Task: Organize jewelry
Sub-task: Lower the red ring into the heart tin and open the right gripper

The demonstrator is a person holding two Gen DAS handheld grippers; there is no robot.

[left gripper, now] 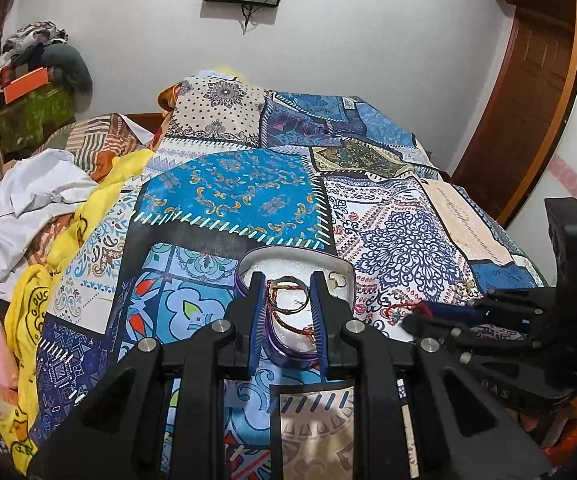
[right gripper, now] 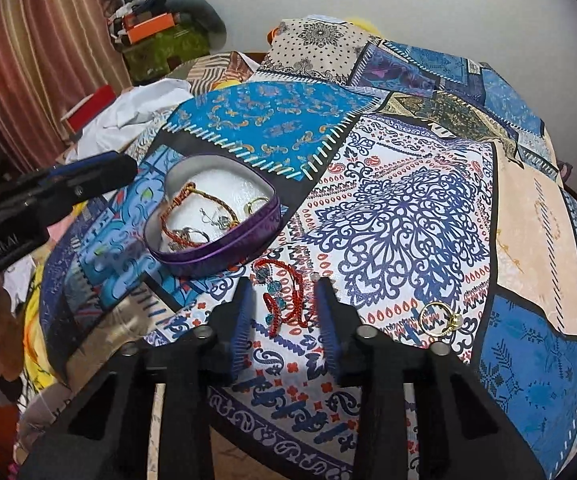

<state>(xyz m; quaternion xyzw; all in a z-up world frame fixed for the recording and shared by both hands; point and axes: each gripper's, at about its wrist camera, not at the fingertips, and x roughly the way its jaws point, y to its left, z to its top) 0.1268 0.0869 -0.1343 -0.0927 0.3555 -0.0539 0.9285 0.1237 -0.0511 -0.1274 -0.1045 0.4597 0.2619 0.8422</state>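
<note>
On the patchwork bedspread (right gripper: 400, 216) sits a heart-shaped purple tin (right gripper: 224, 252) holding bracelets and a ring. The left gripper (left gripper: 286, 280) hovers over it, tongs apart on nothing – its body reads "Robot AI". The right gripper (right gripper: 284, 286) straddles a red beaded bracelet (right gripper: 284, 300) beside the tin, pads not pressing. A gold ring (right gripper: 440, 318) lies nearby.
</note>
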